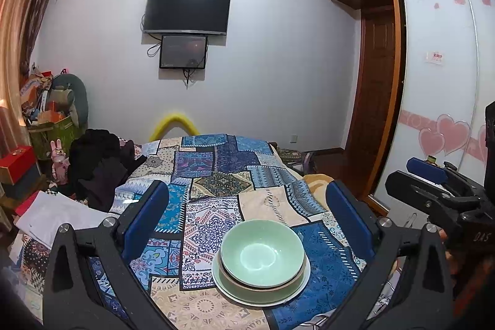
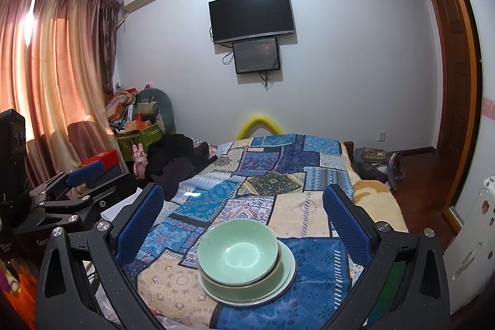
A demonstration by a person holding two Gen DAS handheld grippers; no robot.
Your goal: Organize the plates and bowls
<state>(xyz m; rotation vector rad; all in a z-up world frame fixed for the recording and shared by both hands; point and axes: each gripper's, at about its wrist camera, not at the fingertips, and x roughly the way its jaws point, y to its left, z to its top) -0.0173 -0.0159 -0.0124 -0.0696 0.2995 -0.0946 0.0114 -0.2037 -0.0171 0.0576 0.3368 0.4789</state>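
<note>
Resting on the quilt point(image 1: 278, 206), the stack is complete as far as visible: top bowl point(image 1: 262, 256) nested in a second bowl point(image 1: 287, 283), both seated on the plate point(image 1: 235, 289). No loose dishes appear elsewhere, so the sorting is judged finished or nearly so. Left gripper point(image 1: 247, 221) and right gripper point(image 2: 243, 221) hover just short of the stack, jaws spread wide, holding nothing.

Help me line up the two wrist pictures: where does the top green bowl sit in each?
Left wrist view: top green bowl lower centre, slightly right, stacked on a plate.
Right wrist view: top green bowl lower centre, on the same stack.
Shared landmark: the wall TV, straight above the stack.
</note>
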